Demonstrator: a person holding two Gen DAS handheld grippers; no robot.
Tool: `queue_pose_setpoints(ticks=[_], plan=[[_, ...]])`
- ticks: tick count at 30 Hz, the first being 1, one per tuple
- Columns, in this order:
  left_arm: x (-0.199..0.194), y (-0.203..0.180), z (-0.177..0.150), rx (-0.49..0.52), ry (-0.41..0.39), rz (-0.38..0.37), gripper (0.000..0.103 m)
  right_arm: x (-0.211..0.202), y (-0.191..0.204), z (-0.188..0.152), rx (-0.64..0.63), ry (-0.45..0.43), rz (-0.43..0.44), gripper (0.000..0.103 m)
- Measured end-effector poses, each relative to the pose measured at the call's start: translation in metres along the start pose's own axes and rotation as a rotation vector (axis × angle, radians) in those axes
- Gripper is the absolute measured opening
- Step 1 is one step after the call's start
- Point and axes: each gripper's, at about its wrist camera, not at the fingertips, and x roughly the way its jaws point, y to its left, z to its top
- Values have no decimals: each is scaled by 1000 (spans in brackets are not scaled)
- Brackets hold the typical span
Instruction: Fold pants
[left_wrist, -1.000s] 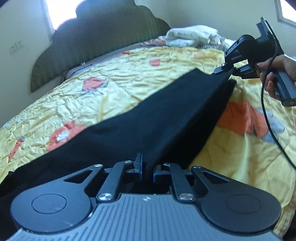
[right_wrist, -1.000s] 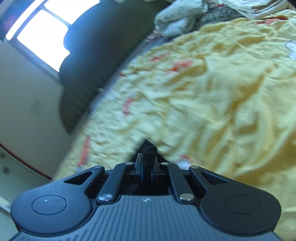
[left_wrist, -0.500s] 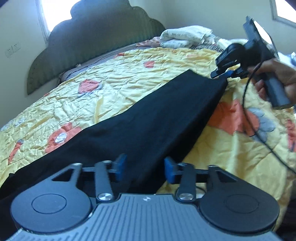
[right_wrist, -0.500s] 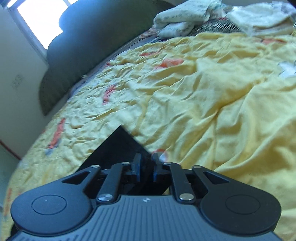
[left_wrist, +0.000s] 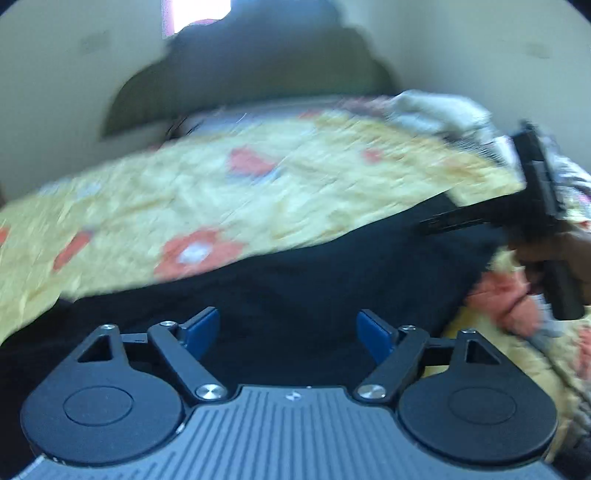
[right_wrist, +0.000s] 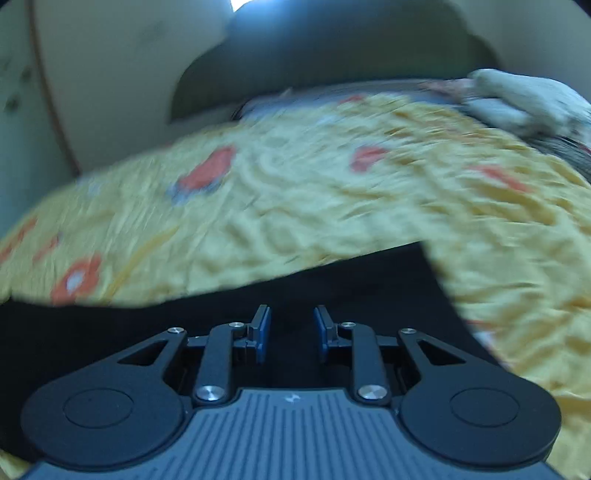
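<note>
Black pants (left_wrist: 332, 280) lie in a long band across the yellow flowered bedspread (left_wrist: 207, 199). My left gripper (left_wrist: 287, 329) hovers over them, its jaws opening wide, blue pads (left_wrist: 201, 326) apart with nothing pressed between them. At the right edge of the left wrist view a hand (left_wrist: 554, 254) holds my right gripper (left_wrist: 430, 223) over the far end of the pants. In the right wrist view the right gripper (right_wrist: 291, 331) has its jaws opening a little, and the pants (right_wrist: 369, 295) lie below the gap, not pinched. Both views are blurred.
A dark scalloped headboard (left_wrist: 258, 70) stands against the pale wall behind the bed. A bundle of white cloth (right_wrist: 524, 103) lies at the head of the bed on the right. Bright window light shows above the headboard.
Both grippers were shut on the pants' edge and have let go, the left opening wide, the right slightly. Both views have swung and rolled toward the headboard, and the pants lie flat.
</note>
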Motion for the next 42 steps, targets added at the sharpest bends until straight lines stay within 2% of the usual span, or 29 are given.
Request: queue_pose_setpoints(ticks=[1, 3, 6, 8, 10, 13, 15, 16, 17, 19, 21, 22, 24, 26, 27, 29, 32, 35, 38, 40, 42], plan=[[6, 6, -2, -12, 37, 1, 82, 9, 4, 0, -24, 20, -23, 25], [14, 16, -8, -56, 88, 7, 76, 15, 5, 0, -39, 6, -77, 25], [7, 29, -13, -126, 57, 10, 78, 3, 11, 4, -8, -40, -172, 25], [2, 35, -13, -157, 31, 34, 80, -8, 32, 2, -46, -69, -78, 25], [1, 41, -14, -169, 24, 66, 80, -11, 58, -6, -102, -43, 50, 26], [7, 49, -22, -167, 80, 79, 80, -6, 95, -24, -192, 26, 175, 27], [7, 51, -28, -159, 102, 70, 79, 0, 114, -36, -274, 48, 166, 35], [4, 50, -30, -148, 93, 77, 79, -1, 119, -41, -312, 26, 144, 38], [0, 49, -30, -141, 81, 86, 79, -4, 122, -42, -324, 17, 119, 44], [-8, 49, -27, -148, 38, 101, 81, -15, 124, -41, -311, -1, 86, 46], [-11, 53, -23, -174, 10, 118, 85, -27, 125, -40, -296, -26, 135, 47], [-10, 54, -23, -181, 12, 118, 87, -33, 127, -42, -295, -28, 159, 50], [-2, 55, -25, -177, 56, 101, 86, -37, 133, -49, -327, -9, 180, 66], [4, 51, -29, -168, 93, 79, 82, -35, 138, -60, -376, 25, 163, 67], [3, 47, -30, -154, 83, 78, 82, -34, 137, -65, -380, 33, 144, 67], [-2, 41, -29, -128, 55, 77, 84, -46, 125, -70, -306, -9, 121, 67], [-2, 34, -21, -124, 23, 75, 85, -70, 86, -67, -85, -90, 104, 67], [5, 26, -14, -131, 32, 41, 85, -84, 37, -68, 148, -130, 69, 67], [10, 17, -12, -127, 40, 17, 85, -90, -4, -73, 326, -144, 20, 67], [11, 10, -11, -111, 40, 8, 85, -90, -29, -80, 443, -140, 34, 69], [12, 5, -9, -96, 41, 0, 85, -85, -49, -89, 562, -132, 89, 69]])
